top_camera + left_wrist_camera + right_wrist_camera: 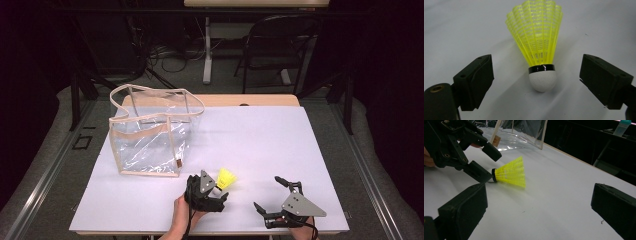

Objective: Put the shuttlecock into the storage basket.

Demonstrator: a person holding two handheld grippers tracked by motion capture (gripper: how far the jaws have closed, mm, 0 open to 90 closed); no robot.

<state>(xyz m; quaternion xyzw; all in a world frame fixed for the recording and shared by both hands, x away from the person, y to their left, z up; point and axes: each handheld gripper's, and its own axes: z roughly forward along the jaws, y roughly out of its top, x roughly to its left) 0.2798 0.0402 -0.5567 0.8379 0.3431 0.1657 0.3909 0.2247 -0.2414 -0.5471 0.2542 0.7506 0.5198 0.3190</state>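
Observation:
A yellow plastic shuttlecock (226, 178) with a white cork tip lies on its side on the white table (260, 145), near the front edge. My left gripper (219, 192) is at its cork end. In the left gripper view the cork (542, 80) sits between the two black jaws with a gap on each side, so the left gripper (537, 67) is open and its pads do not touch the cork. To the right of it, my right gripper (267, 192) rests low on the table, open and holding nothing. The right gripper view shows the shuttlecock (511, 172) with the left gripper (489, 163) around its tip.
A clear plastic tote bag (150, 135) with beige trim and handles stands upright at the table's left, behind the left gripper. A dark chair (280, 45) and a table leg stand beyond the far edge. Dark floor surrounds the table.

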